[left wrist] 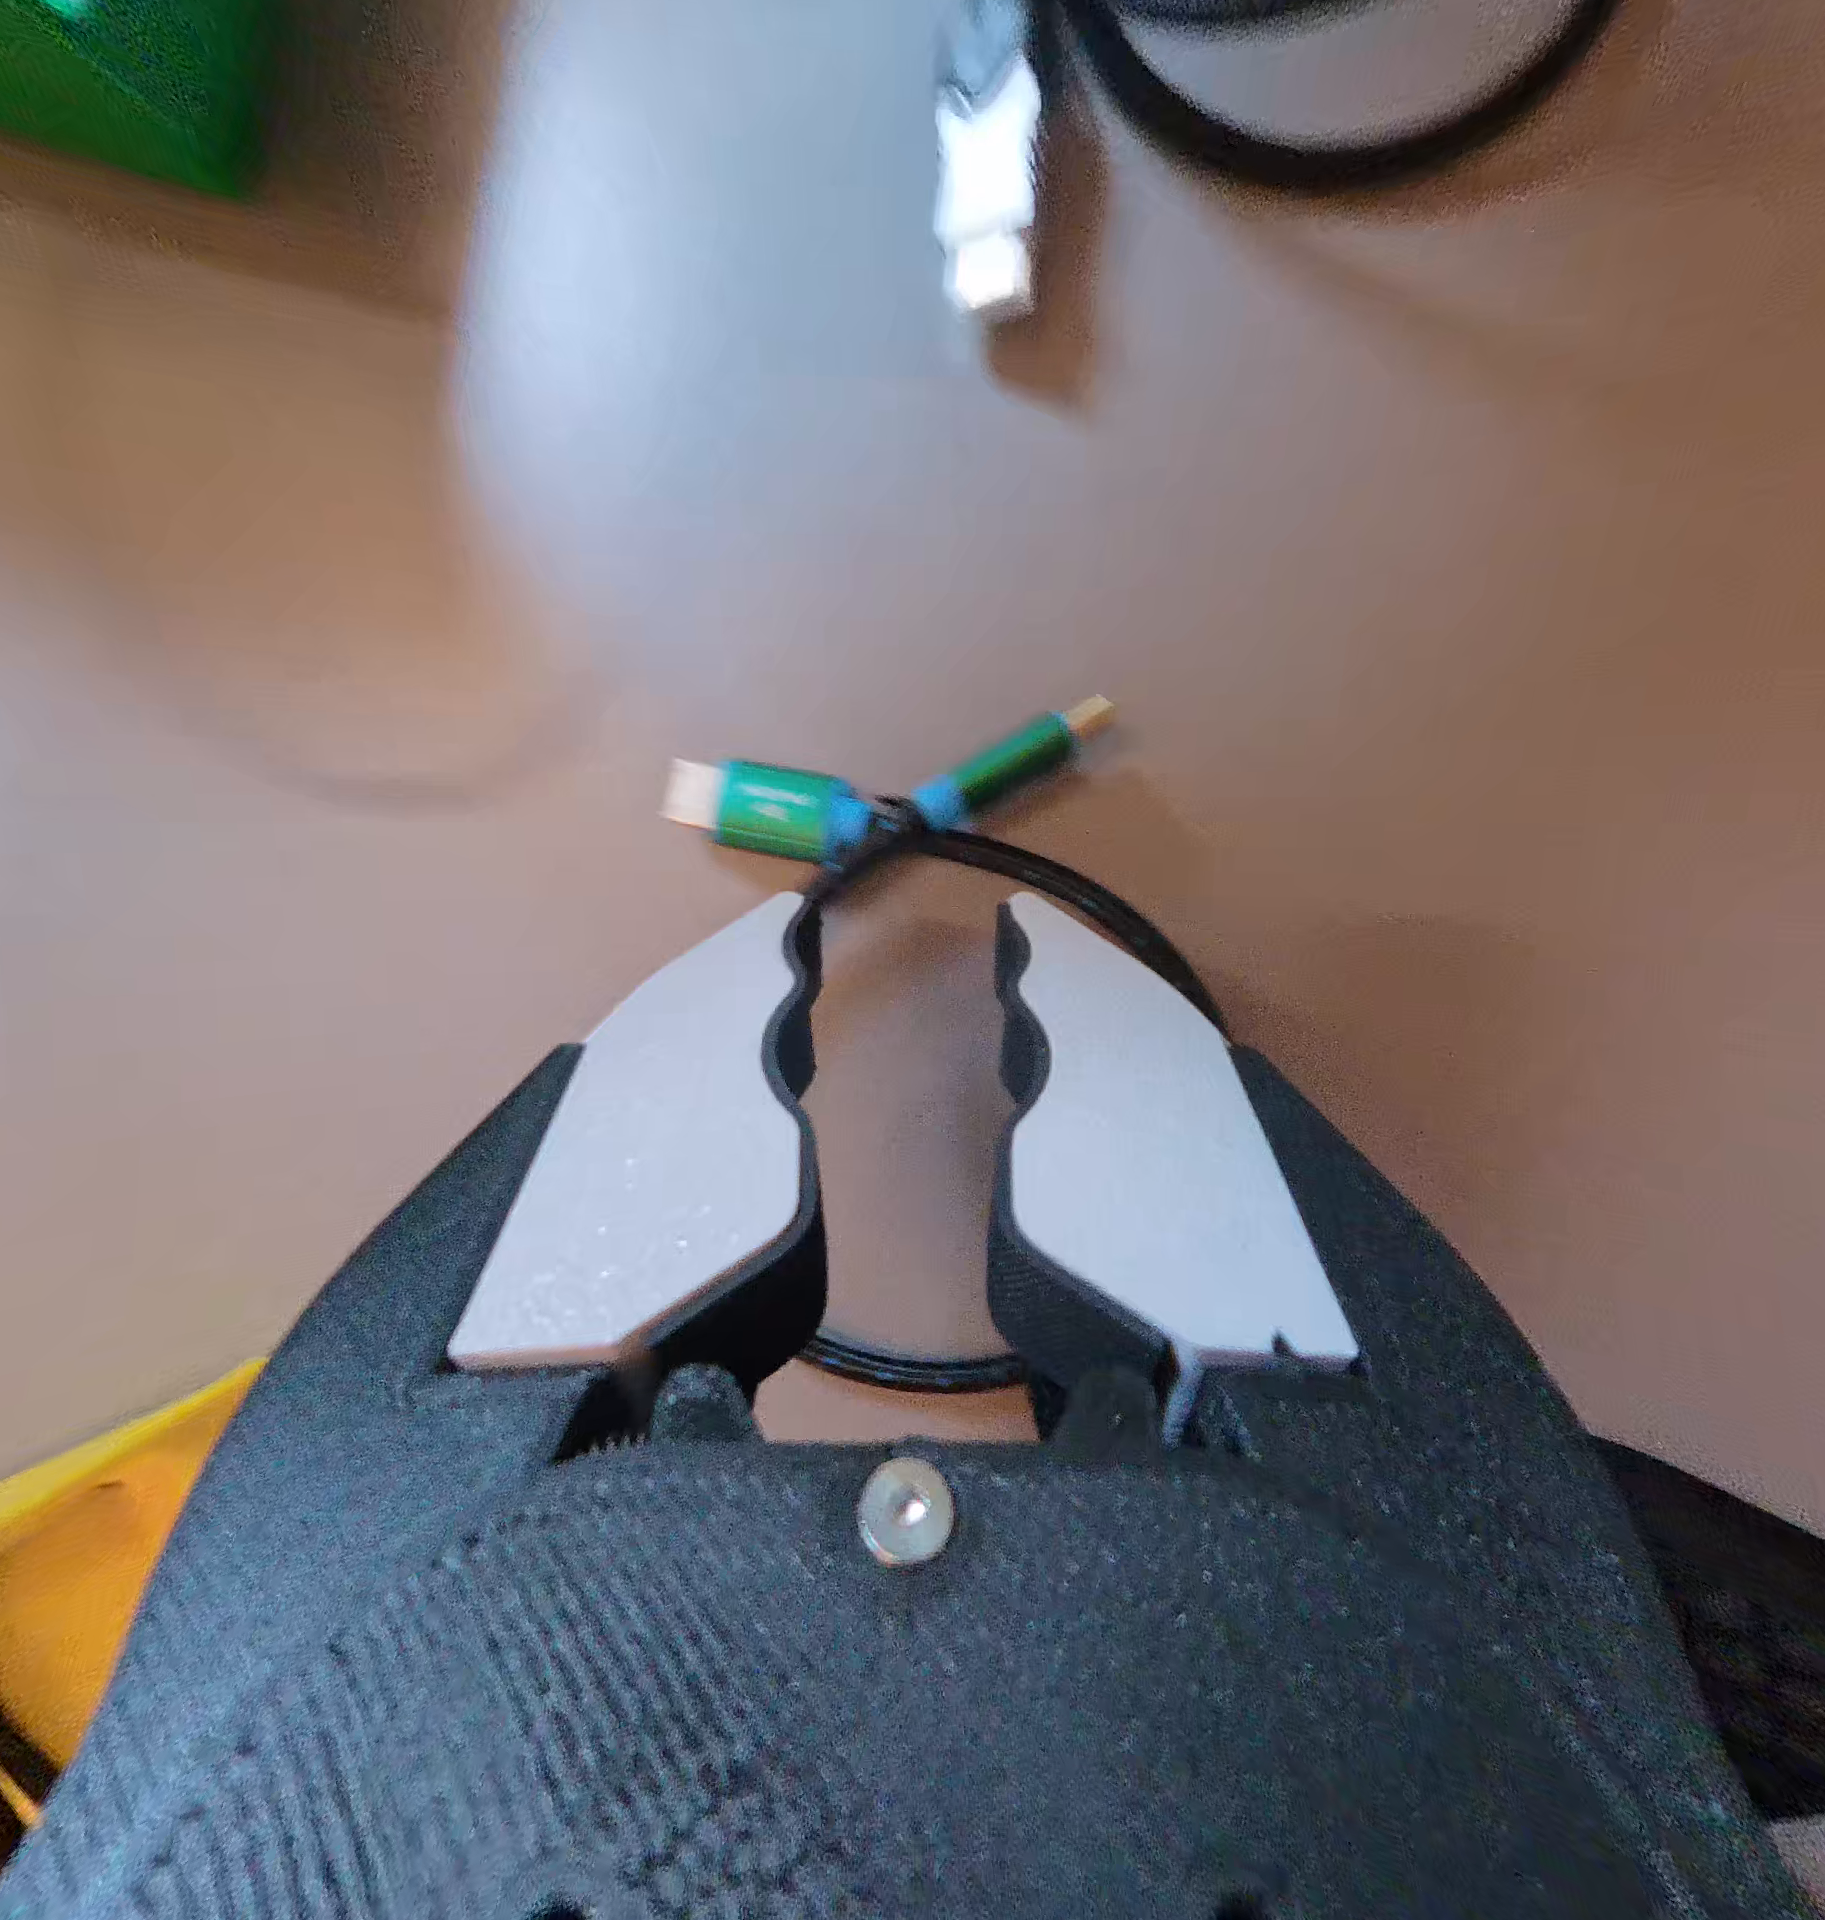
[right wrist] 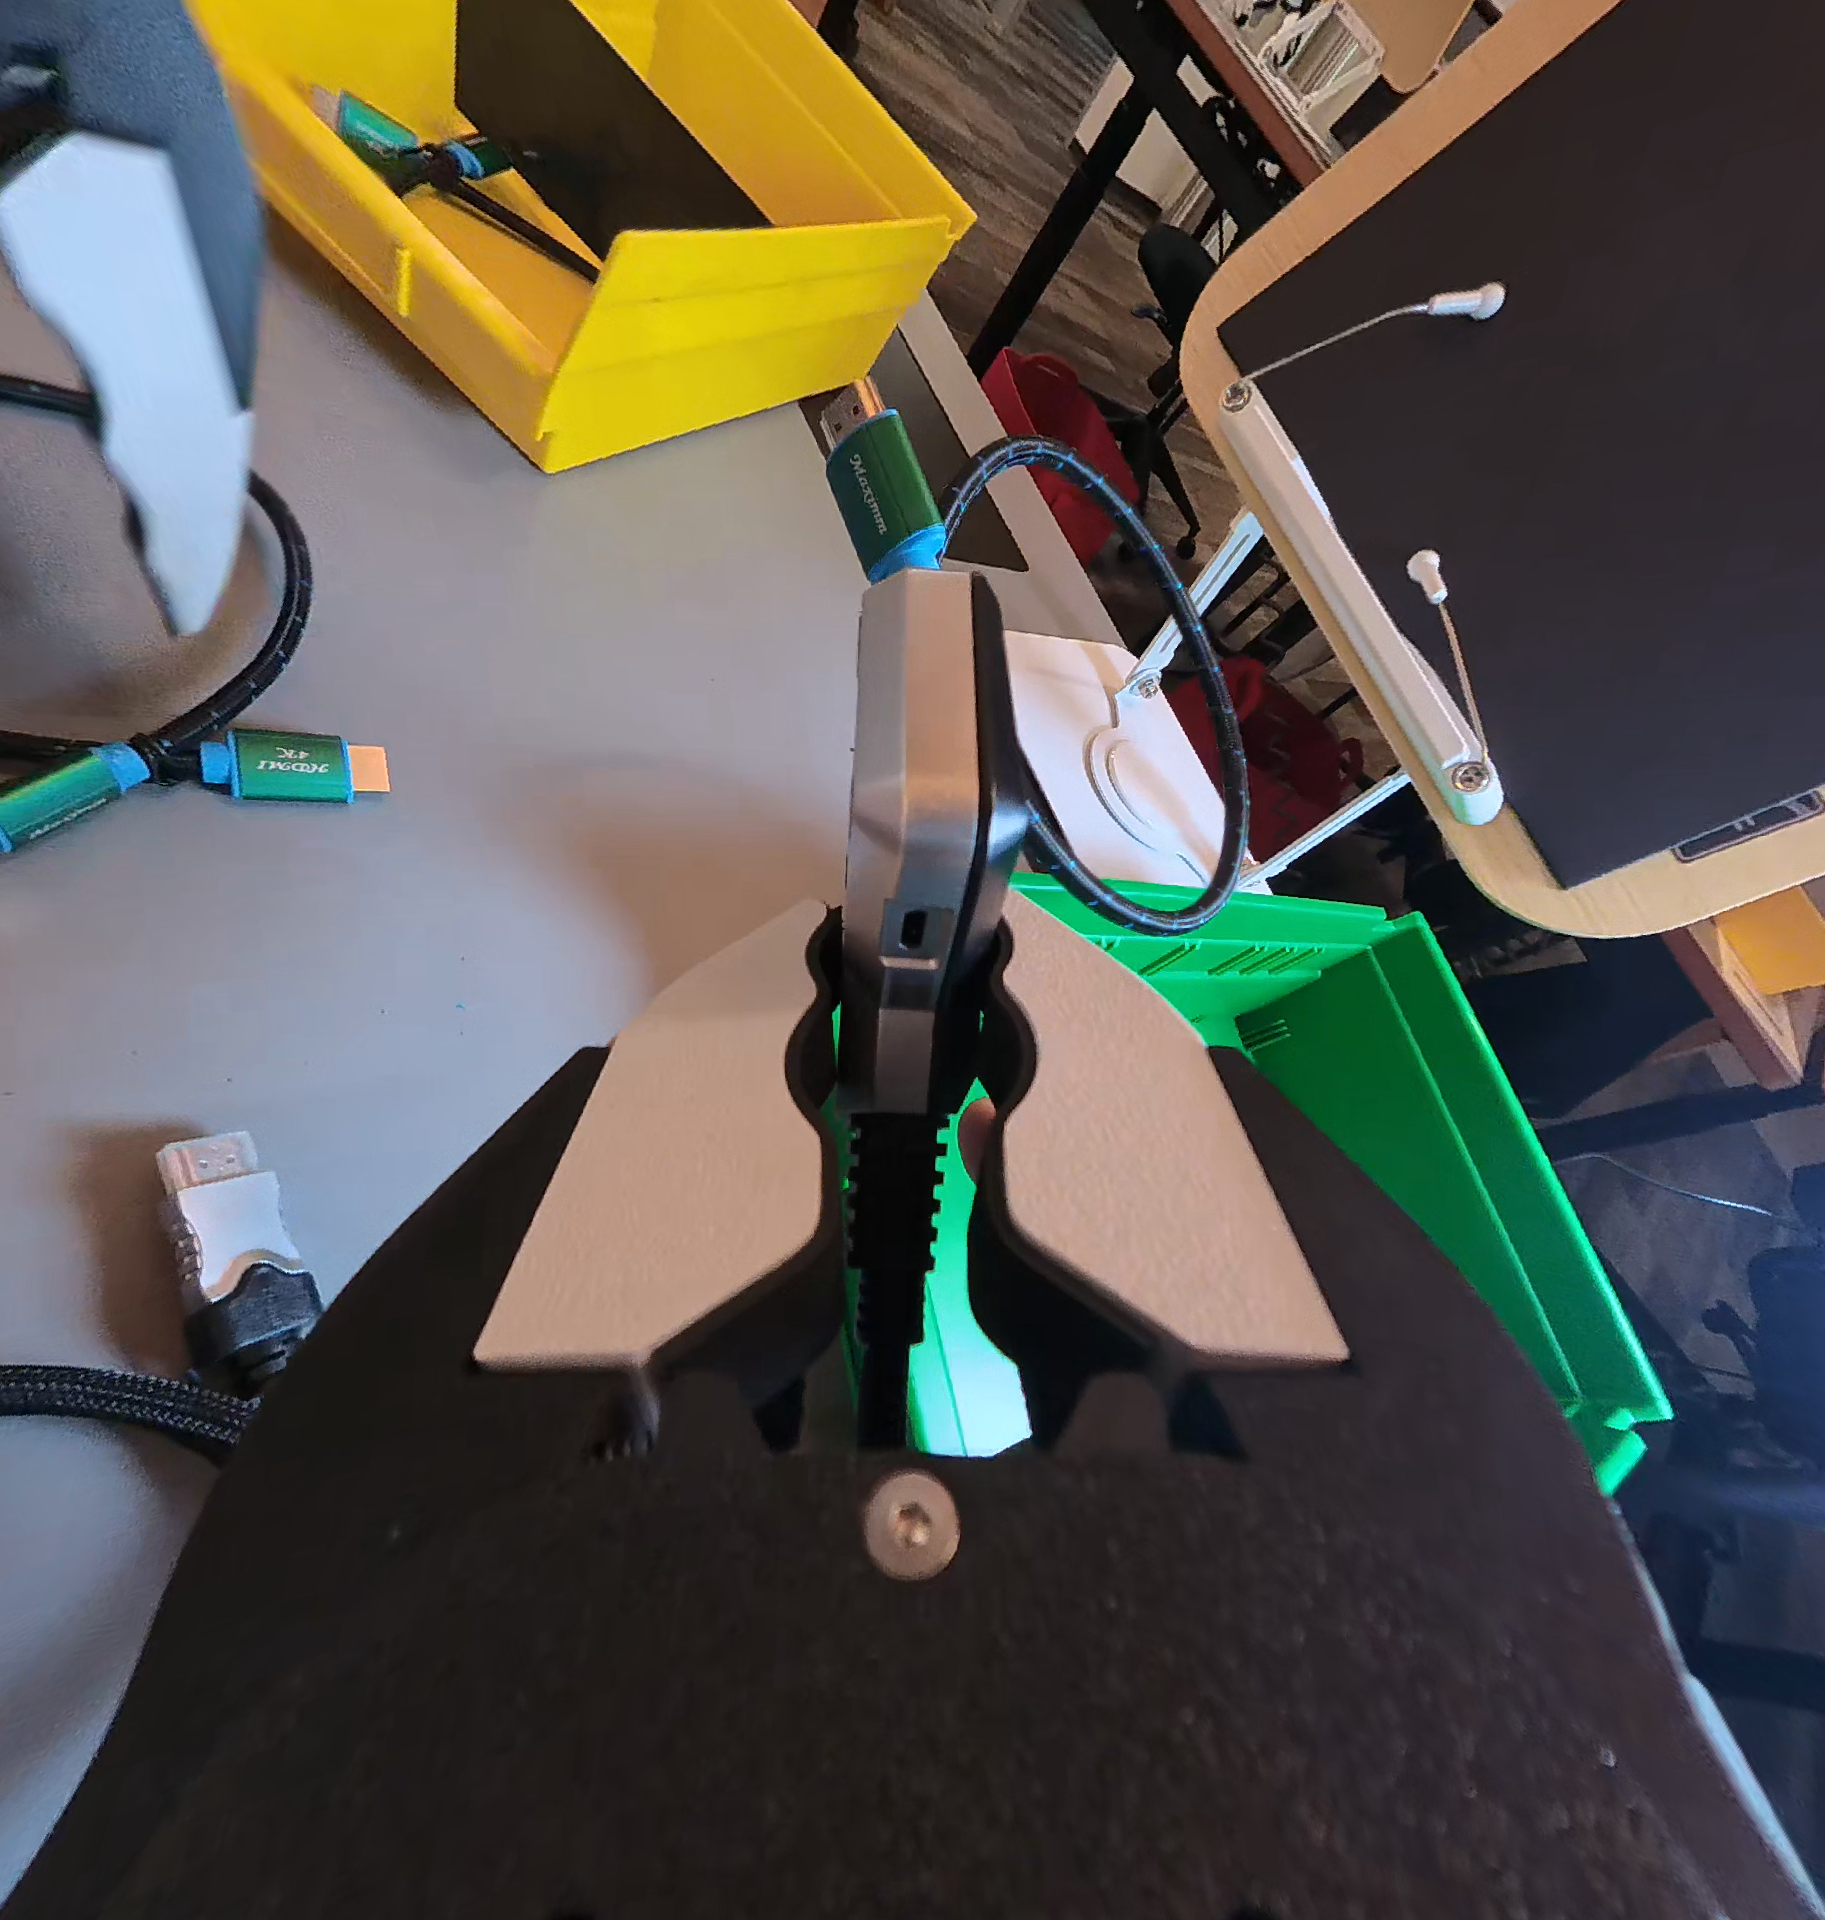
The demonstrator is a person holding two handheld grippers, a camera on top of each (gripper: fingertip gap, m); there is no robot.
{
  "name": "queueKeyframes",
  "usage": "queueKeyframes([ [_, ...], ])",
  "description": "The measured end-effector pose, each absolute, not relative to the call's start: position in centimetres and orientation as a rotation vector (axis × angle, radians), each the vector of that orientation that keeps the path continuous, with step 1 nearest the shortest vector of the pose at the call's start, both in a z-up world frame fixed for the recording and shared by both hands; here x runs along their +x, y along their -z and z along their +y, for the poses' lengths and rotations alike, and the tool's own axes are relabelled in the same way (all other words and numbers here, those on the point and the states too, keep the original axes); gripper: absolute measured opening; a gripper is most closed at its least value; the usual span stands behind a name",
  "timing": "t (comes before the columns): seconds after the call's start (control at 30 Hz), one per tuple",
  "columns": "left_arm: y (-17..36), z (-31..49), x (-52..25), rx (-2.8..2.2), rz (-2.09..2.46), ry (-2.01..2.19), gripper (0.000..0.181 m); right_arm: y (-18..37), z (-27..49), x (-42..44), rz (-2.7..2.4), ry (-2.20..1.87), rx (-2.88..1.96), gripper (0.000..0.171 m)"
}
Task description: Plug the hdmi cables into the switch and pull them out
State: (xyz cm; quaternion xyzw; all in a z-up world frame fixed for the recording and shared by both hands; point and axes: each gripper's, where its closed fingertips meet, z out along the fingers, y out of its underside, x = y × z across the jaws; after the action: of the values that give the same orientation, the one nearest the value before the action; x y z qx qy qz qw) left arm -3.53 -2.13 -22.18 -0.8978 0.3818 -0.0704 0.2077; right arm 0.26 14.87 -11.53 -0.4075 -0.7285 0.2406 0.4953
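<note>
Left gripper (left wrist: 903,914) half-open, empty — tied green plugs (left wrist: 783,810) lie crosswise just past its tips; right gripper (right wrist: 913,935) clamps the switch (right wrist: 913,748), one cable plugged in.

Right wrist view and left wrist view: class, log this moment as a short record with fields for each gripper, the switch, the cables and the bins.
Right gripper: shut on the switch, held on edge above the table
Left gripper: open, empty, above the bundled green-plug cable
Held cable: green plug sticking up past the switch's far end; whether seated, unclear
Silver-plug cable: loose on table
Yellow bin: holds another green-plug cable
Green bin: beneath the right gripper
</note>
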Motion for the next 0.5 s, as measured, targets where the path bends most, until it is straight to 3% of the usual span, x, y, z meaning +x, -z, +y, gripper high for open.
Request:
queueKeyframes([
  [0.13, 25.6, -5.0, -1.4, -2.551, 1.183, 0.213, 0.042, 11.0, 14.5, 0.2, -1.758, -0.591, -0.973, 0.023],
  [0.2, 25.7, -5.4, -1.0, -2.526, 1.247, 0.235, 0.026, 11.2, 14.4, 0.2, -1.766, -0.579, -0.971, 0.023],
  [0.33, 25.3, -5.3, -6.0, -2.526, 1.411, -0.086, 0.013, 11.2, 14.7, 0.4, -1.766, -0.571, -0.98, 0.023],
  [0.5, 23.2, -2.9, -6.7, -2.44, 1.072, 0.064, 0.026, 11.2, 15.0, 0.3, -1.753, -0.587, -0.993, 0.023],
])
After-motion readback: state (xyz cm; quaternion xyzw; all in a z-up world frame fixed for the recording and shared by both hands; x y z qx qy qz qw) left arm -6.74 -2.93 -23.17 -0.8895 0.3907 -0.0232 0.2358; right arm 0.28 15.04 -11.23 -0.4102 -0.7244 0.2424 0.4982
